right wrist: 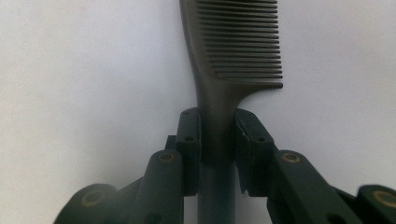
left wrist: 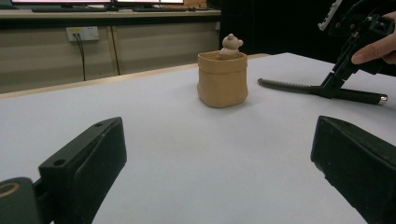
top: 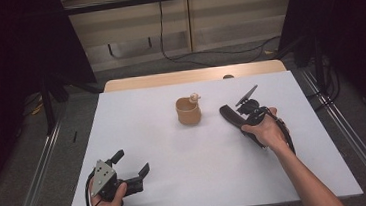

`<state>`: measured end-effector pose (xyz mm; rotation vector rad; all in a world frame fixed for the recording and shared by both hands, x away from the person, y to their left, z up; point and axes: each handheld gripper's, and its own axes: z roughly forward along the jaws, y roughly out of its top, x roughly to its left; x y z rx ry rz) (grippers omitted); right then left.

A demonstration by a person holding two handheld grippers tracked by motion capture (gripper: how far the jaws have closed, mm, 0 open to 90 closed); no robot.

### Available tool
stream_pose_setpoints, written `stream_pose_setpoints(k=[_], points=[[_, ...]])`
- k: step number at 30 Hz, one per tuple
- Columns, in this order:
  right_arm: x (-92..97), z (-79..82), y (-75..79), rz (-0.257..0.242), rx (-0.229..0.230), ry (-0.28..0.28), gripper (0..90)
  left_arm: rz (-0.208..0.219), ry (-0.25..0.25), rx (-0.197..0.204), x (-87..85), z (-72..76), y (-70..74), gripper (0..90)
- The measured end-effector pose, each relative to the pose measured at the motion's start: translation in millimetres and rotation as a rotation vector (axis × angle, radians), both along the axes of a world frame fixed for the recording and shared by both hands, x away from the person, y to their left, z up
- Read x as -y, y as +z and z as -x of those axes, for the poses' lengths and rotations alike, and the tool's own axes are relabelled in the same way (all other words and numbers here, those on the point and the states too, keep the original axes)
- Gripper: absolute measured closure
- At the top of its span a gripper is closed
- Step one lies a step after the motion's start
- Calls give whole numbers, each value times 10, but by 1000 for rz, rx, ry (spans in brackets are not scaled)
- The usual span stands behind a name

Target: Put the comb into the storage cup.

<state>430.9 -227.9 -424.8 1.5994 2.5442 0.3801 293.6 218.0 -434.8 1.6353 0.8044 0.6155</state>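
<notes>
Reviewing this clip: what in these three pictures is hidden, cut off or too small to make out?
- Comb: in the right gripper view its tip runs past the top edge, and its handle goes under the right claw.
- Bear figure: in the left gripper view the tan pot's rim hides its lower body; in the high view it is too small for detail.
- Left claw: the left gripper view's bottom edge cuts off both jaws.

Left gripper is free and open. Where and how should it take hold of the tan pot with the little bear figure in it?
Grip the tan pot across its body below the rolled rim, coming in level from the left gripper's near side. It stands upright and its soft rounded walls fit between the open fingers. The bear figure blocks a top grasp; the comb lies at its right.
</notes>
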Motion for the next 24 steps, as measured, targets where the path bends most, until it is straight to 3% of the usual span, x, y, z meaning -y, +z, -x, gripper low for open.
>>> stream_pose_setpoints(k=[9, 17, 19, 24], points=[[55, 4, 10, -36, -2, -8, 727, 8, 4, -1, -18, -4, -2, 35], [147, 99, 95, -120, 56, -20, 727, 3, 5, -1, -12, 1, -1, 35], [150, 116, 103, -122, 67, -13, 727, 4, 7, -3, -9, -1, -3, 35], [142, 170, 159, -185, 101, 6, 727, 0, 5, 0, -16, 3, 0, 35]])
